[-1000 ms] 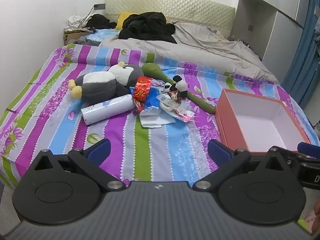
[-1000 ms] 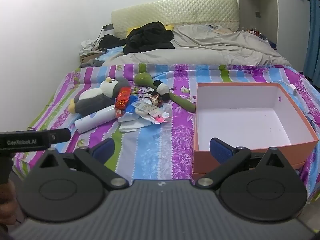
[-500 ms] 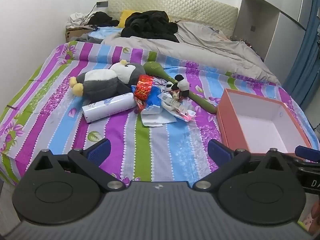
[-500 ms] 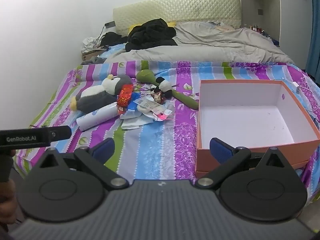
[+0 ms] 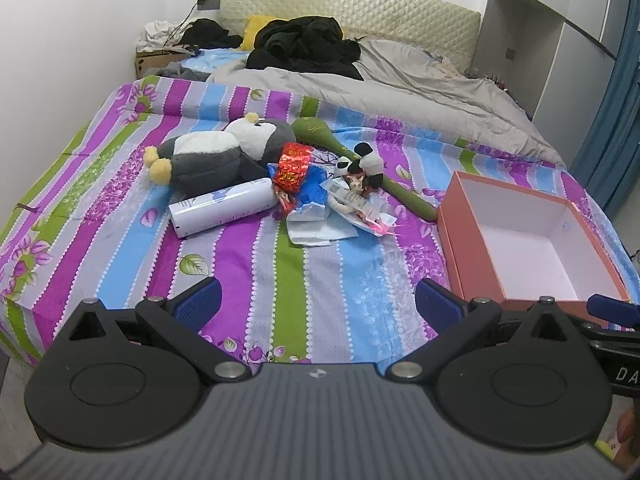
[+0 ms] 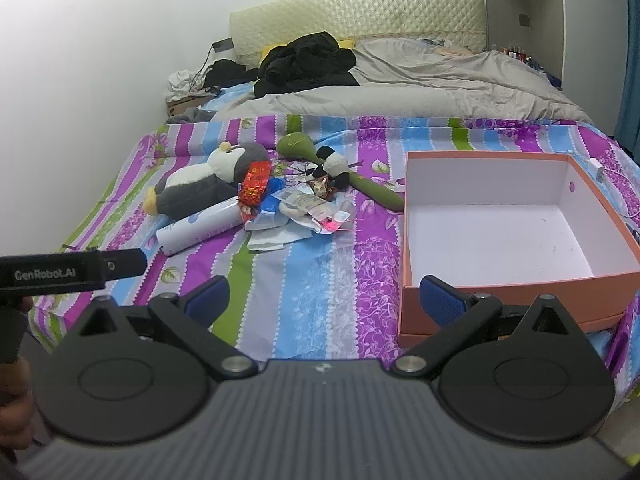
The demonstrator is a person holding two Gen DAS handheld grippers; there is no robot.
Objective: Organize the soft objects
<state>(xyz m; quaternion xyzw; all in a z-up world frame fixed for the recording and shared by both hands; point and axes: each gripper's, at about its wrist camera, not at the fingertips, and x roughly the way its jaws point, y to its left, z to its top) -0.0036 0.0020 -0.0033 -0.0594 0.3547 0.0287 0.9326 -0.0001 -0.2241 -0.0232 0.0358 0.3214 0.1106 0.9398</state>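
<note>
A grey-and-white penguin plush (image 5: pixel 216 154) (image 6: pixel 204 184) lies on the striped bedspread, with a small panda plush (image 5: pixel 366 162) (image 6: pixel 334 166) and a long green plush (image 5: pixel 332 140) (image 6: pixel 344 164) to its right. An open orange box (image 5: pixel 452 232) (image 6: pixel 408 240) with a white inside sits at the right. My left gripper (image 5: pixel 318 304) is open with nothing between its fingers, low over the bed's near edge. My right gripper (image 6: pixel 324 298) is open too, in front of the box's near-left corner. Both are well short of the toys.
A white tube (image 5: pixel 224 208), a red packet (image 5: pixel 294 166) and crumpled wrappers (image 5: pixel 340 216) lie among the plush toys. A grey duvet (image 5: pixel 400 92) and black clothes (image 5: pixel 304 46) cover the far half of the bed. A wardrobe (image 5: pixel 560 40) stands at the right.
Both grippers have moved forward and risen a little toward the bed, so the toys and box look closer. Their jaws stayed open. Nothing on the bed has moved.
</note>
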